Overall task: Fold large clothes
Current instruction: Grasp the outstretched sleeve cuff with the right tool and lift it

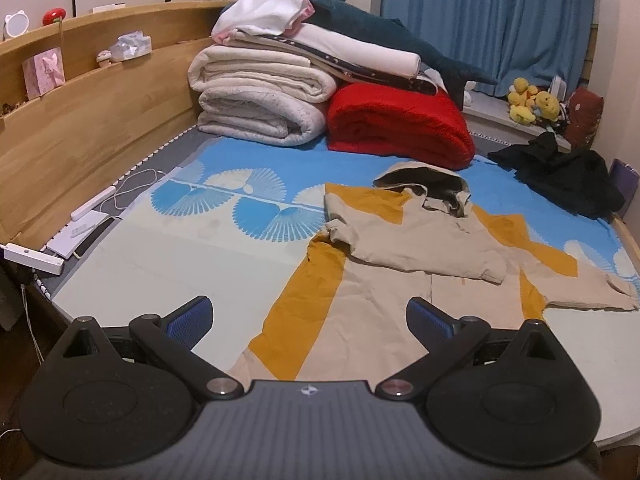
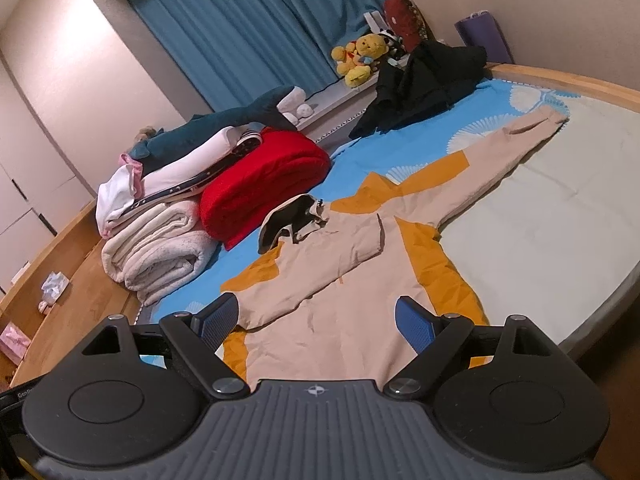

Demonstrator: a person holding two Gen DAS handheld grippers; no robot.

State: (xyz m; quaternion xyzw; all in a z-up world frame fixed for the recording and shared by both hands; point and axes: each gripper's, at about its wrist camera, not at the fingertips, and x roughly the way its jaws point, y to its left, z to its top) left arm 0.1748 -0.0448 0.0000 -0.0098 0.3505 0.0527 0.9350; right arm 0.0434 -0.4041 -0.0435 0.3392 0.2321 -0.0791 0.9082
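Across the bed [image 1: 168, 256] a beige-and-mustard hooded jacket [image 2: 352, 276] lay flat at frame centre, one sleeve already folded over its chest. Both the left gripper [image 1: 310, 314] and right gripper [image 2: 316, 316] hung released, empty; the outstretched sleeve [image 2: 512, 148], upper right, looked next.

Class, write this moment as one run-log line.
beige-and-mustard hooded jacket: flat, one sleeve folded across, other outstretched | left gripper: open, empty | right gripper: open, empty
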